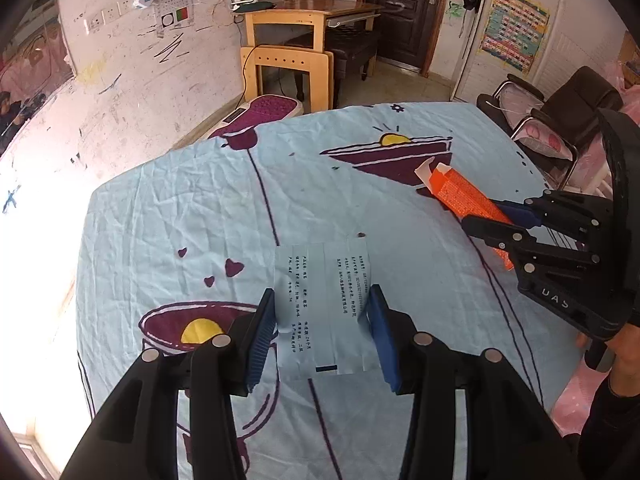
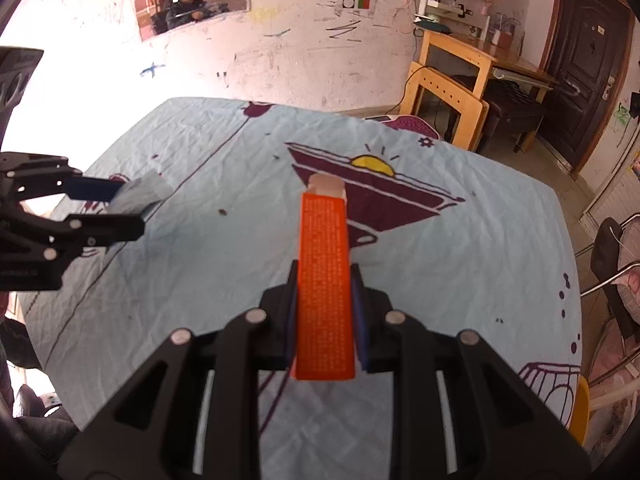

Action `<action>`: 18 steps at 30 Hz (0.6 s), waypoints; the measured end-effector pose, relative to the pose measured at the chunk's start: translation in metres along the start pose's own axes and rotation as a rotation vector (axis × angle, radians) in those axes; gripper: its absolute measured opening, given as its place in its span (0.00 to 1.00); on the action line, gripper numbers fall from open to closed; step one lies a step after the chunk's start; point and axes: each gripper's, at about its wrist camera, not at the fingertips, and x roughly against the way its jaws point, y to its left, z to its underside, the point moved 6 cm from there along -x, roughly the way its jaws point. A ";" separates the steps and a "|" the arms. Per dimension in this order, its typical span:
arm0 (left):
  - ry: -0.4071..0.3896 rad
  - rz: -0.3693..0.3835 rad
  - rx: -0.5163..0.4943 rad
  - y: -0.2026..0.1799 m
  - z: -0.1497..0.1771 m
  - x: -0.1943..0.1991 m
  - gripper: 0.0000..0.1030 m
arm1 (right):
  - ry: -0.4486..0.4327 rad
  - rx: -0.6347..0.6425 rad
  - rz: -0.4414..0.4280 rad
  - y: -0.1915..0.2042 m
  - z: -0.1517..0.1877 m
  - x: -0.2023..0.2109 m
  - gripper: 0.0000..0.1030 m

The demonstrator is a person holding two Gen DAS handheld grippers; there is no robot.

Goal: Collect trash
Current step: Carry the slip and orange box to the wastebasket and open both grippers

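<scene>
My right gripper is clamped on the orange carton, light, crushable cardboard best pinched across its narrow sides, its open flap toward twelve o'clock over the blue bedsheet, while my left gripper pinches the limp white paper sachet at nine o'clock

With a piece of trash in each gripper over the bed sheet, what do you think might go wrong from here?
1. The left gripper pinches a thin white packet by its side edges; it bows between the pads and could slip out.
2. The right gripper holds the long orange box near one end, so the open-flapped far end may swing or sag.
3. The two grippers are close together over the blue sheet and might bump.
</scene>
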 end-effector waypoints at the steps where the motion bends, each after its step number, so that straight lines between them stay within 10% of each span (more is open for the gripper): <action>1: -0.003 0.002 -0.008 -0.005 -0.003 0.001 0.41 | -0.009 -0.013 0.008 -0.008 0.001 0.005 0.20; 18: -0.041 0.091 -0.193 -0.155 -0.051 -0.002 0.41 | -0.111 -0.408 0.255 -0.224 0.110 0.097 0.21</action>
